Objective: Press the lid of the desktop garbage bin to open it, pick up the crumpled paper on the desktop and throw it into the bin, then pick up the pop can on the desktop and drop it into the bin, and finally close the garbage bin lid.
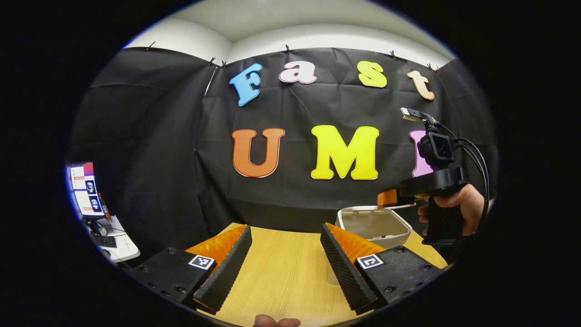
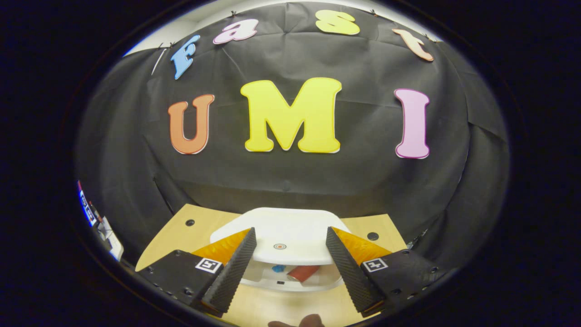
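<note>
- Right claw point(image 2: 287, 272): fingers apart, nothing between them, held just above the garbage bin point(image 2: 290, 279) on the wooden counter point(image 2: 181, 231).
- Bin lid point(image 2: 283, 236): white, partly raised, lying between and just beyond the right claw's fingertips; a small round mark sits at its centre.
- Inside the bin, under the lid's near edge: the pop can point(image 2: 303, 273), red, lying on its side, with a small blue item just beside it on the left.
- Left claw point(image 1: 285, 265): fingers apart, empty, over bare counter point(image 1: 281, 272) to the left of the bin point(image 1: 374, 225).
- From the left gripper view, the right claw point(image 1: 388, 198) hangs directly over the bin's far rim, gripped by a hand point(image 1: 458, 204); whether its fingers are apart cannot be told from there.
- Left of the counter, well away from the bin: a side desk with a monitor point(image 1: 84, 188).
</note>
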The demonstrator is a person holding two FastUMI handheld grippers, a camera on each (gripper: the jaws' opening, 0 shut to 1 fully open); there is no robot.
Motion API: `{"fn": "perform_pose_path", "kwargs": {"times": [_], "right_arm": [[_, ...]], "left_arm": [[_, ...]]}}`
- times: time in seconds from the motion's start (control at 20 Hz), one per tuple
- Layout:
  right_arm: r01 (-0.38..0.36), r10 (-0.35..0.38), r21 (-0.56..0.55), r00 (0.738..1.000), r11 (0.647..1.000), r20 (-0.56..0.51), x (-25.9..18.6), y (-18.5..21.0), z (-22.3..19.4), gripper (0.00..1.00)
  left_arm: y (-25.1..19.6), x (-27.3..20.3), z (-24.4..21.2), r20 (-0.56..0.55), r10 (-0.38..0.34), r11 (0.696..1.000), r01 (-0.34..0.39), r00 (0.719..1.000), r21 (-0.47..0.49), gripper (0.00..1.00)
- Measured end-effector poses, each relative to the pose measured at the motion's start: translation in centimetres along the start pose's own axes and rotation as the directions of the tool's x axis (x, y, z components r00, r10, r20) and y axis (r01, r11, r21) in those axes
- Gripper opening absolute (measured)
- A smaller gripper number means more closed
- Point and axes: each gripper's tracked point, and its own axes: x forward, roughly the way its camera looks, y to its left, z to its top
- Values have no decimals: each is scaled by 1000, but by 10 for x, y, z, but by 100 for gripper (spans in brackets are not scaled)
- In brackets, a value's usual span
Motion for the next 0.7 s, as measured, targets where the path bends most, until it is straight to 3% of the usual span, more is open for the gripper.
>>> {"fn": "perform_pose_path", "kwargs": {"times": [0.7], "right_arm": [[-23, 22, -21, 997, 1000, -68, 15, 0, -48, 98]], "left_arm": [[-18, 9, -1, -16, -16, 1000, 17, 1000, 15, 98]]}}
